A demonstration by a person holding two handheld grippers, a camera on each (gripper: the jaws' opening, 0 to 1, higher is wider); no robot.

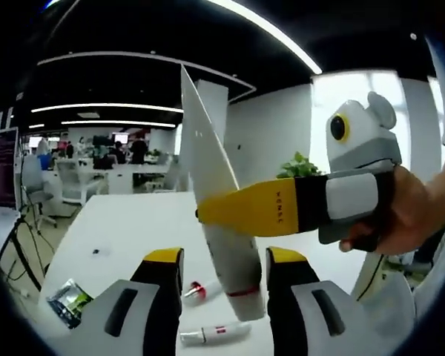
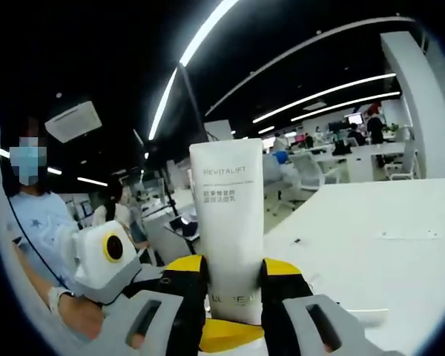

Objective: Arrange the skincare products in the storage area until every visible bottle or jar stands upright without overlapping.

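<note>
Holding tube (image 2: 231, 230) upright off tabletop (image 1: 126, 222): right hand-held gripper (image 2: 233, 285) clamped low on it, left hand-held gripper (image 1: 224, 278) jaws straddling cap end, contact unclear. Two small tubes (image 1: 211, 334) lying below.

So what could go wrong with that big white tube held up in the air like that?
The white tube is pinched only near its cap end by the right hand-held gripper, so it could slip or swing. If dropped, it might land on the small tubes lying on the white table.
</note>
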